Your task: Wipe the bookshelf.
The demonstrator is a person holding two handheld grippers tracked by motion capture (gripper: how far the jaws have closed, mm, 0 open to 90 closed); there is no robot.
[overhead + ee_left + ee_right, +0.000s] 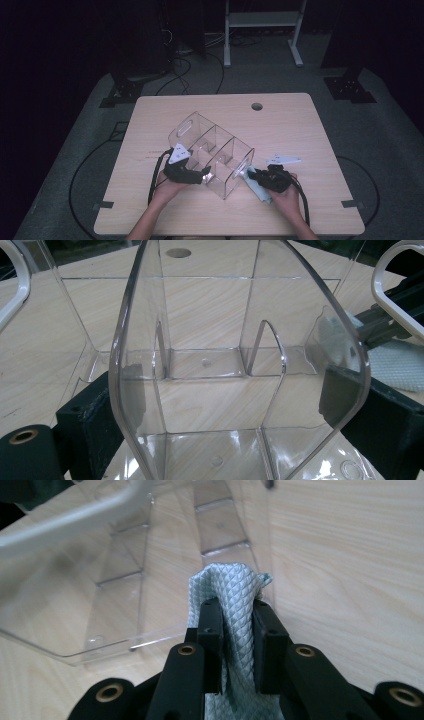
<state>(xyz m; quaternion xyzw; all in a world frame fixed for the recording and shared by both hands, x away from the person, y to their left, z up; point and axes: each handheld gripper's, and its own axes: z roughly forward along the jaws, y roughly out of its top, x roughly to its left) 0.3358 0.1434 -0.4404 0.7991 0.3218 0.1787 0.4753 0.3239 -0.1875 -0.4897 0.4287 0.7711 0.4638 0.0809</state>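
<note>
The room is very dark, light falls only on the middle. A table (280, 107) w/ pale wood top and rounded corners stands there; it has a round cable hole (257, 106) near the far edge. The floor (380, 145) under it is grey carpet, w/ black cables (80, 170) making loops on both sides, fixed by small tape pieces. Behind the table stands a white metal frame (262, 20), prob. legs of another desk. Two black stand bases (350, 89) sit at left and right on the far side. The walls are black, no detail to see.
</note>
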